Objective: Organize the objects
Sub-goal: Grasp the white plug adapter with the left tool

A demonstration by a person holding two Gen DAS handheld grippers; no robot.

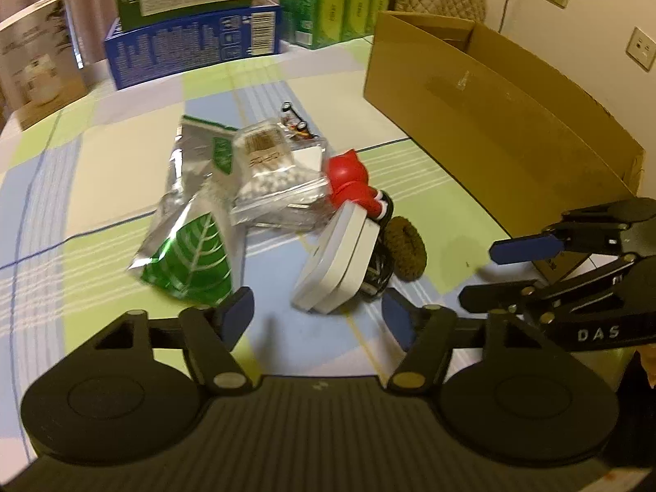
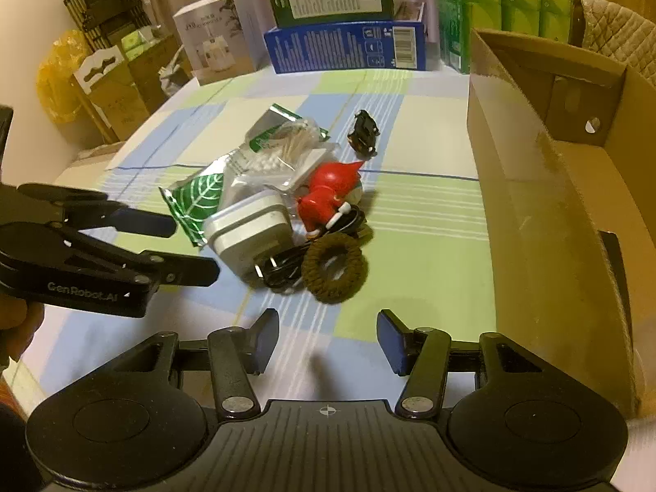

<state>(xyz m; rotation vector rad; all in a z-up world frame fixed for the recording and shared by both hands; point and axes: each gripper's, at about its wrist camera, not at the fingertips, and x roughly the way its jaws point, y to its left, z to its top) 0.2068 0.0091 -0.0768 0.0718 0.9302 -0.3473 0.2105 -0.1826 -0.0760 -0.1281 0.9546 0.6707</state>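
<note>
Both the left gripper (image 1: 317,313) and right gripper (image 2: 328,340) gape wide and empty at frame bottom. Mid-frame, a white charger (image 2: 246,225) touches a brown hair tie (image 2: 334,268) on the tabletop (image 2: 410,246).

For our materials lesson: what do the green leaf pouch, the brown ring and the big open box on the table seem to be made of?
Green leaf pouch: likely metallised foil or plastic film; it is shiny, crinkled, with silver glints.
Brown ring: seemingly a knitted or plush fabric hair tie; matt and fuzzy in texture.
Open box: corrugated cardboard; plain brown, matt, with folded flaps.
</note>
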